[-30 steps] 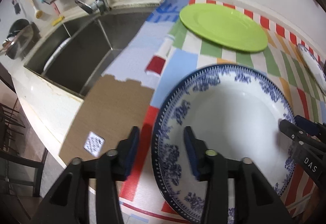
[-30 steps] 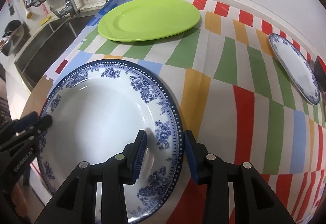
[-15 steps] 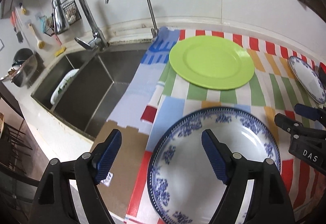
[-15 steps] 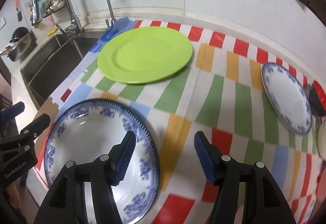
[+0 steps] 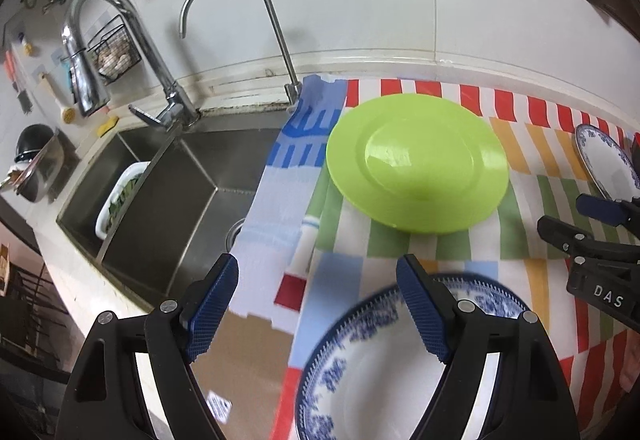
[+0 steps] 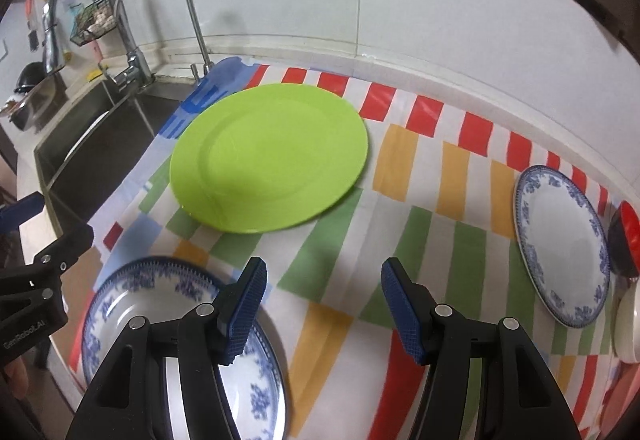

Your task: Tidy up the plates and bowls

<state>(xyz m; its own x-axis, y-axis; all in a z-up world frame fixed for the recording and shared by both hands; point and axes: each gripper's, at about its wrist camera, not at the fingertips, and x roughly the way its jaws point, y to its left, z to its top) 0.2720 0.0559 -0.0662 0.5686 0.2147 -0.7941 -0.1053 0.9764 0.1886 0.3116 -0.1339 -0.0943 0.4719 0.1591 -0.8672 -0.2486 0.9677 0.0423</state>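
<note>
**Both hand-held grippers hanging open over the plates**

The left hand-held gripper (image 5: 318,304) is standing wide open with nothing between its blue pads, hovering over the near edge of the table (image 5: 248,368). The large blue-patterned plate (image 5: 384,372) is lying flat on the striped cloth (image 5: 404,244) just below and to the right of it, untouched. The green plate (image 5: 416,162) is sitting farther ahead on the same cloth, and the sink (image 5: 168,208) is lying ahead to the left.

The right hand-held gripper (image 6: 323,306) is also hanging open, somewhat narrower, holding nothing, with bare cloth showing between its pads. The large blue-patterned plate is lying below its left finger, the green plate (image 6: 268,156) is resting ahead and slightly left, and a smaller blue-patterned plate (image 6: 562,244) is lying well off to the right, beside a red bowl (image 6: 626,236) at the frame edge.
</note>
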